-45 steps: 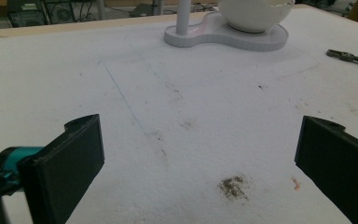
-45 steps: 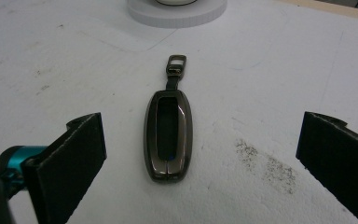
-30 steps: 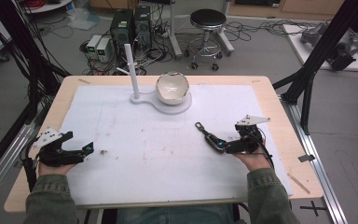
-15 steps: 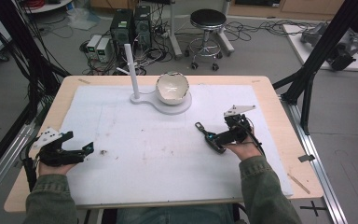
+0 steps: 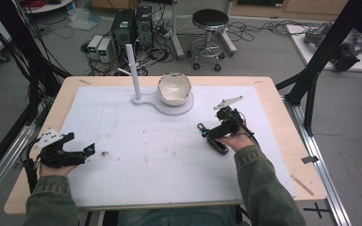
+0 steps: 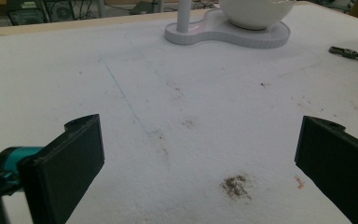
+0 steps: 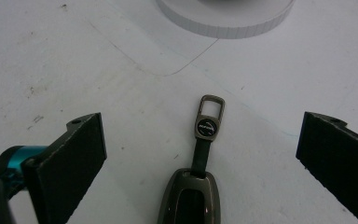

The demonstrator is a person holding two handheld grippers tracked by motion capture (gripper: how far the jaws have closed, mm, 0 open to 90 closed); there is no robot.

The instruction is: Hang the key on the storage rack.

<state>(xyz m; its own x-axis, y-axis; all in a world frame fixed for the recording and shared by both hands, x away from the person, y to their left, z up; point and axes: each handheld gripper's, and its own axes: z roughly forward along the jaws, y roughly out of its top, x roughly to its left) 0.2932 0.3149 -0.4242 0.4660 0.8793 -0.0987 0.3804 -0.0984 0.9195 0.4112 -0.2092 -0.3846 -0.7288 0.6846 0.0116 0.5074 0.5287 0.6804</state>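
A dark key fob (image 5: 219,147) with a strap and metal ring lies on the white mat (image 5: 146,141), right of centre. In the right gripper view the key fob (image 7: 193,198) lies low between the jaws, ring end pointing away toward the white stand. My right gripper (image 5: 208,133) hovers over it, open wide (image 7: 200,156), jaws on either side and not touching it. My left gripper (image 5: 88,150) rests at the mat's left edge. It is open (image 6: 196,154), with bare mat between its jaws.
A white bowl (image 5: 174,87) sits on a white stand base (image 5: 169,107) with an upright post (image 5: 133,70) at the back centre. A brown stain (image 5: 104,153) marks the mat near the left gripper. The wooden table edge (image 5: 283,122) borders the mat.
My right gripper has moved left across the mat and now stands over the key fob. The left gripper and the key fob have stayed put.
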